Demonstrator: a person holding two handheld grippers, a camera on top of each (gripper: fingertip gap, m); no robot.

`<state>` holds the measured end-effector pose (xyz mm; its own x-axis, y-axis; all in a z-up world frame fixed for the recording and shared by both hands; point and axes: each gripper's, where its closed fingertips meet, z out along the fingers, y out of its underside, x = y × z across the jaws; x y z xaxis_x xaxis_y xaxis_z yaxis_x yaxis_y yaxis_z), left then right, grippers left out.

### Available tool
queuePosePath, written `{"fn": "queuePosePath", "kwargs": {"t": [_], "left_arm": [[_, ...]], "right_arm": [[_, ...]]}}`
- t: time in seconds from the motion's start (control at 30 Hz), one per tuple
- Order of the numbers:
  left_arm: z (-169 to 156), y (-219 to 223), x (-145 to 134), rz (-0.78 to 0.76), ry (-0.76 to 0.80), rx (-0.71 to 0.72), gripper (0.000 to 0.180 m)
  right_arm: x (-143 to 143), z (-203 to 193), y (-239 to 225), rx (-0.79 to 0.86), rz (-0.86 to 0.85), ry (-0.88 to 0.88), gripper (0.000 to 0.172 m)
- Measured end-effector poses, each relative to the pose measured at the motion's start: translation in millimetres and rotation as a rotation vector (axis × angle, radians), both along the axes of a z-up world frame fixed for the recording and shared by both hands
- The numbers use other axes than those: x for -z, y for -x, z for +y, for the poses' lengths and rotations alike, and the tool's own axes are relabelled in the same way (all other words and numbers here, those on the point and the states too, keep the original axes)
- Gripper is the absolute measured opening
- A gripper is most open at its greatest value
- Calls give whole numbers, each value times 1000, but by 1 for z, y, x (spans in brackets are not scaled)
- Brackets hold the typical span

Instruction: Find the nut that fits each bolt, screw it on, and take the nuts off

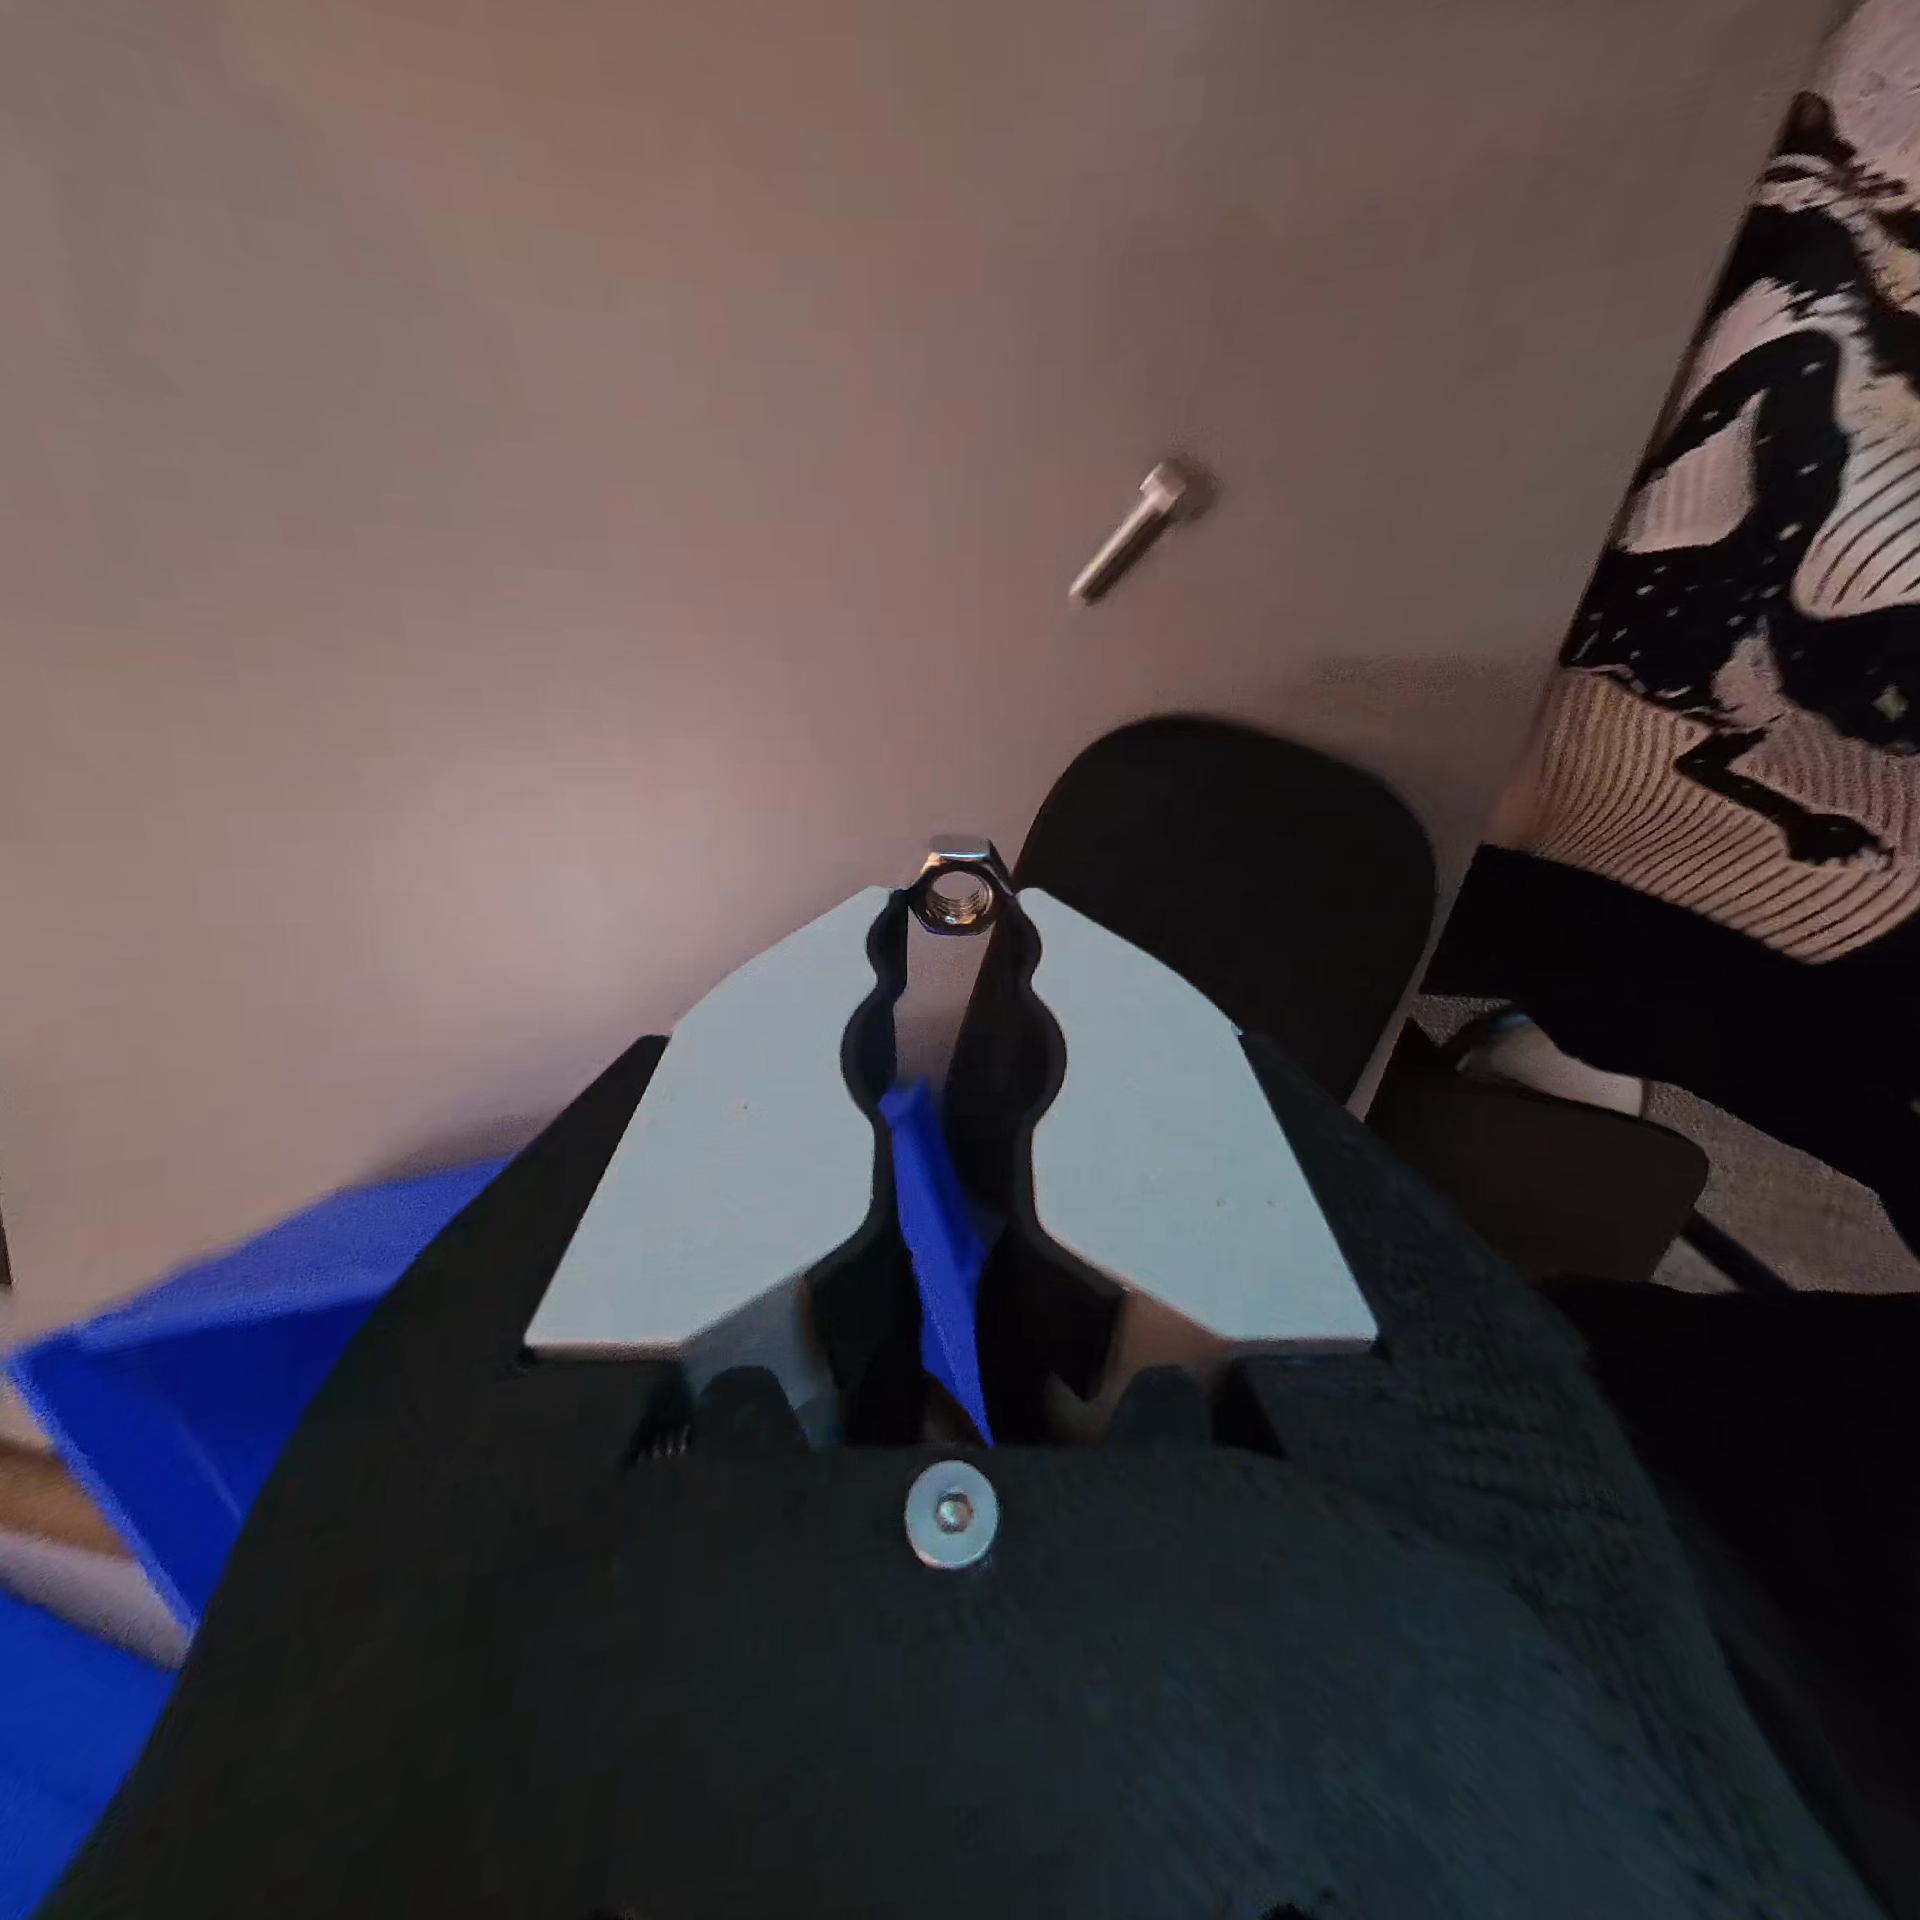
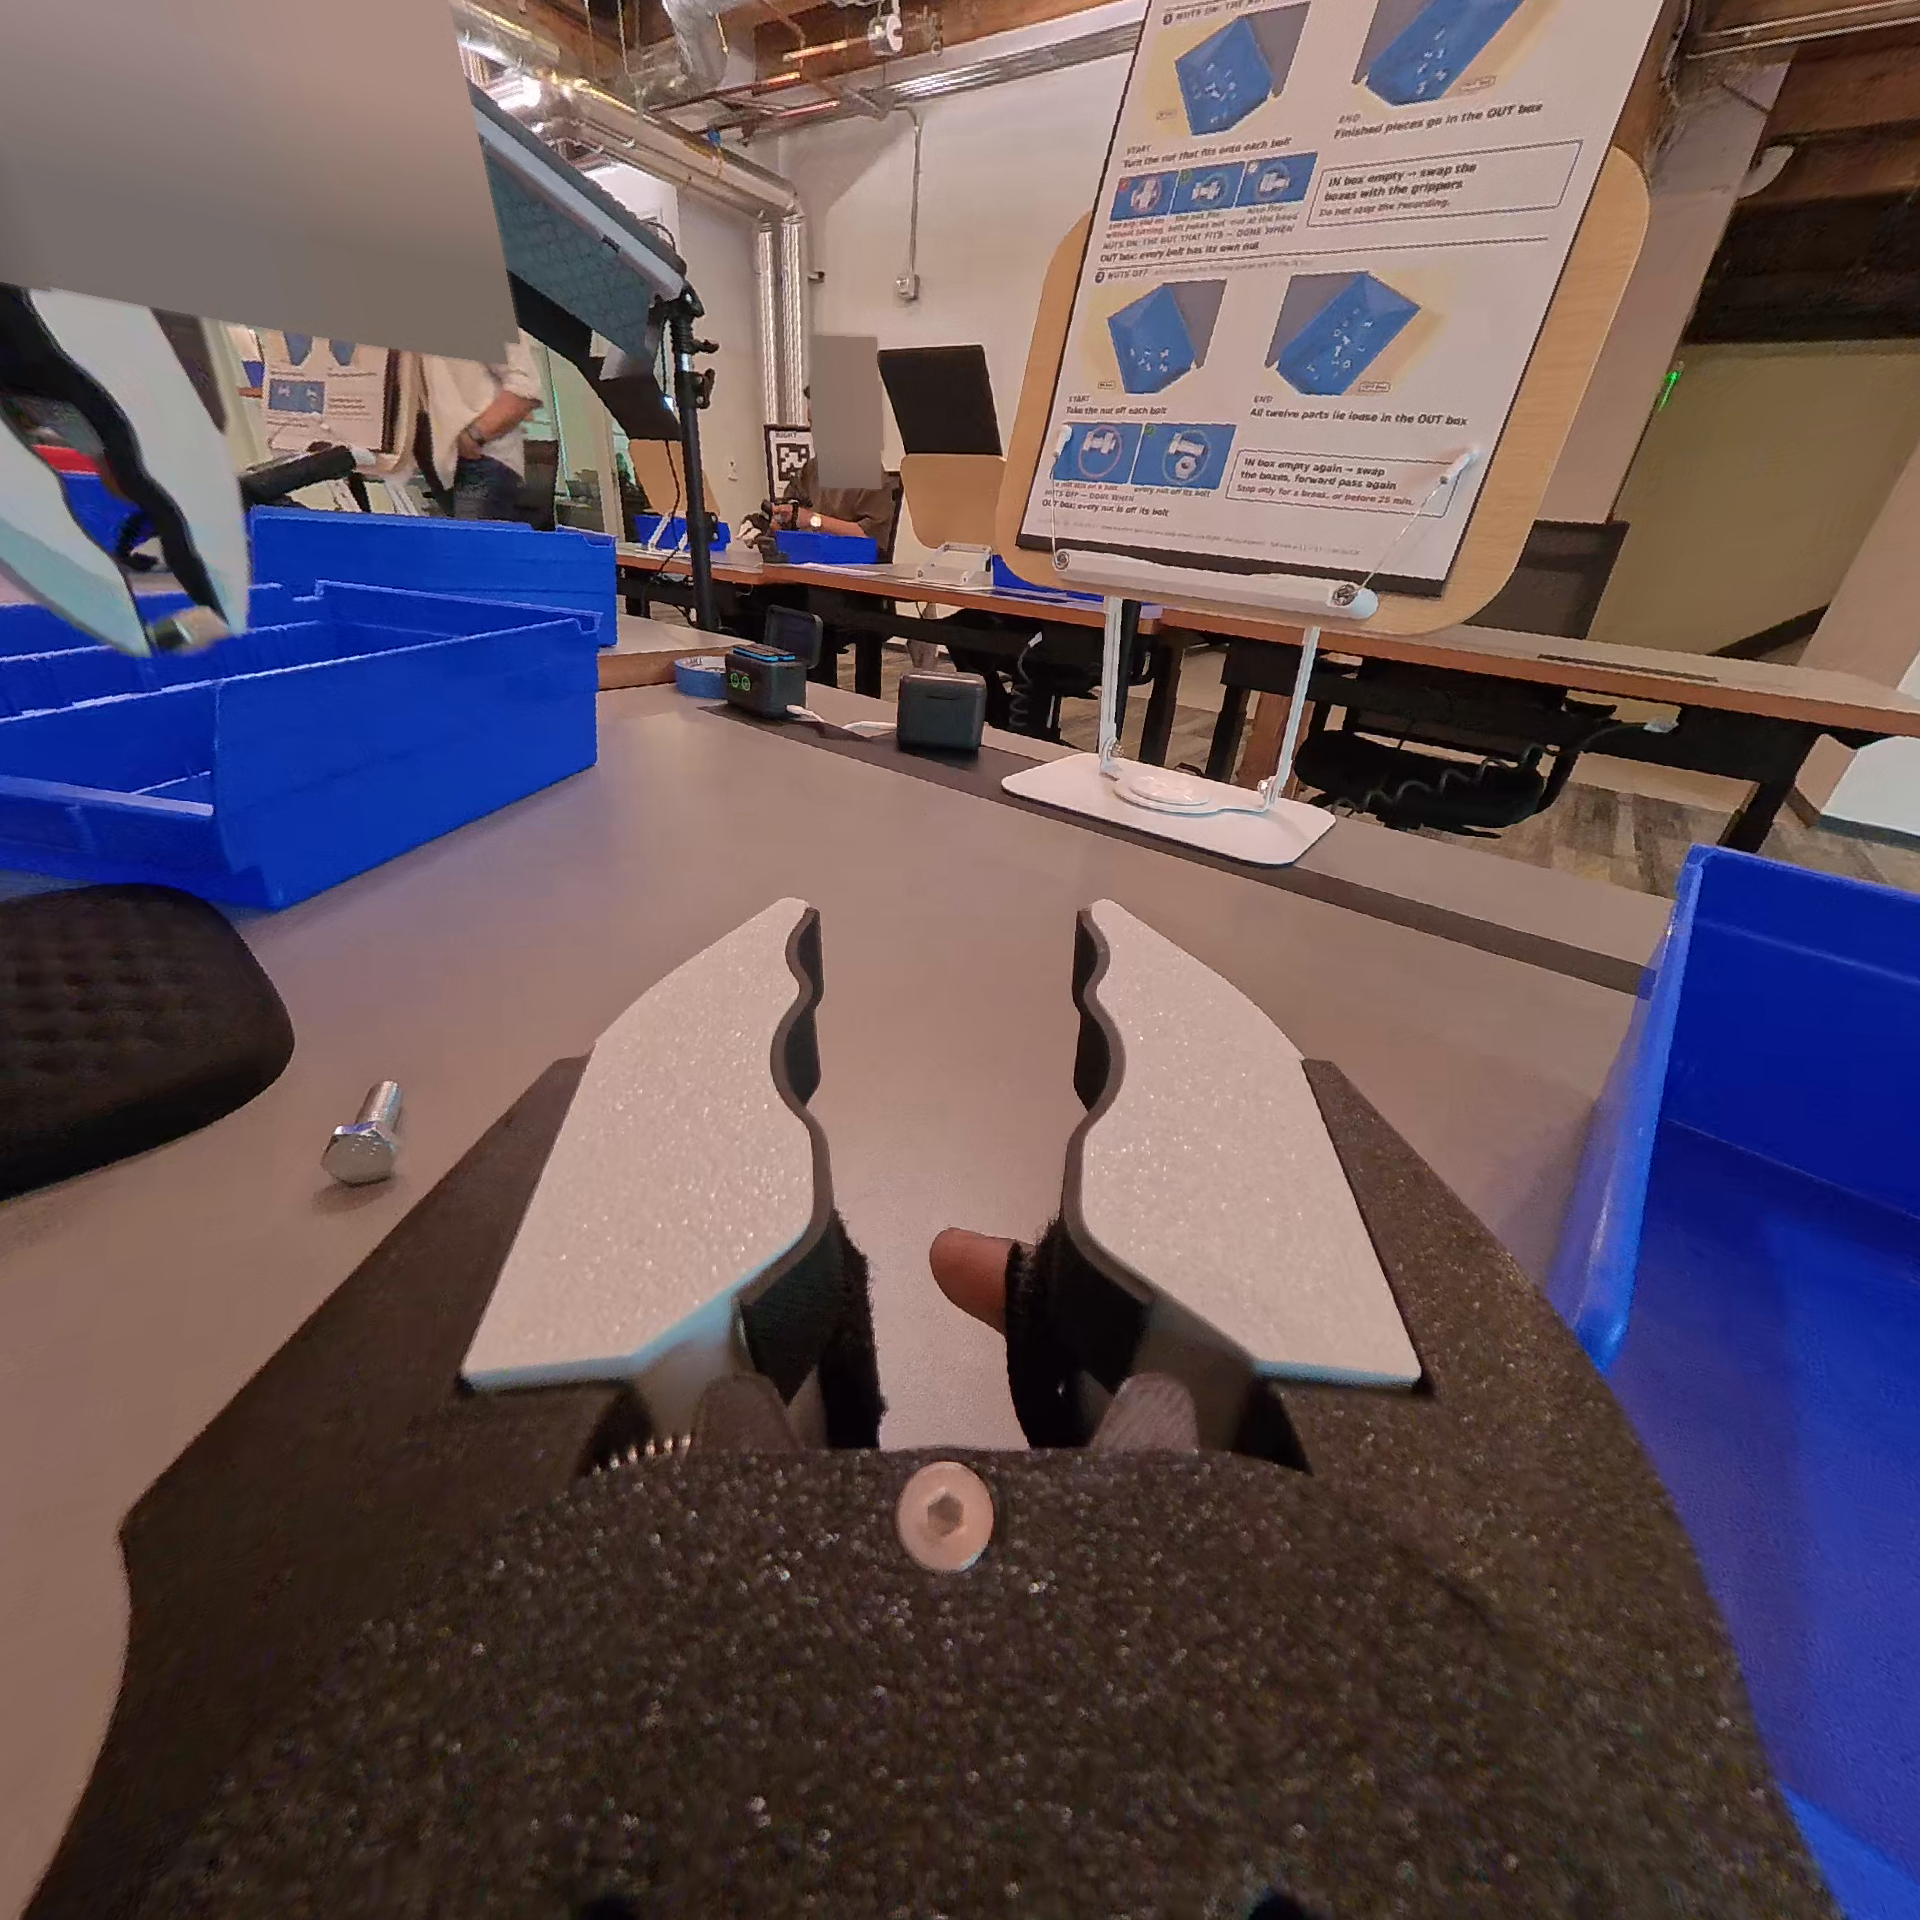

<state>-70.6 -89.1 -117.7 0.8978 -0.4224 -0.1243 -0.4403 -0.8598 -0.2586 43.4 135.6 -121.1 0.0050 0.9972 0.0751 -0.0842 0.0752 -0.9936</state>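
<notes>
My left gripper (image 1: 953,902) is shut on a silver hex nut (image 1: 954,896), pinched at the very fingertips with its threaded hole facing the camera, above the grey table. In the right wrist view that gripper (image 2: 187,630) hangs over the blue bin at far left with the nut (image 2: 185,630) between its tips. A silver bolt (image 1: 1141,532) lies loose on the table; the right wrist view shows it (image 2: 366,1132) left of my right gripper. My right gripper (image 2: 945,935) is open and empty, low over the table.
A blue divided bin (image 2: 312,727) stands at left, another blue bin (image 2: 1766,1143) at right. A black padded rest (image 2: 114,1029) lies near the bolt. An instruction board on a white stand (image 2: 1174,805) stands behind. A person's patterned sweater (image 1: 1787,520) is at right. My right fingertips sit around 25 cm from my left ones.
</notes>
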Motion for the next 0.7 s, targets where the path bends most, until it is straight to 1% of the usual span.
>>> {"fn": "queuePosePath", "kwargs": {"t": [0.03,0.13,0.27,0.47,0.7], "left_arm": [[9,-10,6,-12,14,41,18],[34,-38,26,-46,54,141,18],[55,-62,53,-83,124,223,18],[73,-80,88,-120,214,264,18],[84,-87,110,-131,249,262,18]], "right_arm": [[0,0,0,0,1,0,47],[0,0,0,-1,3,-1,47],[-1,0,0,-2,6,-3,47],[-1,1,-1,-1,12,13,47],[-1,1,-1,-1,10,15,47]]}}
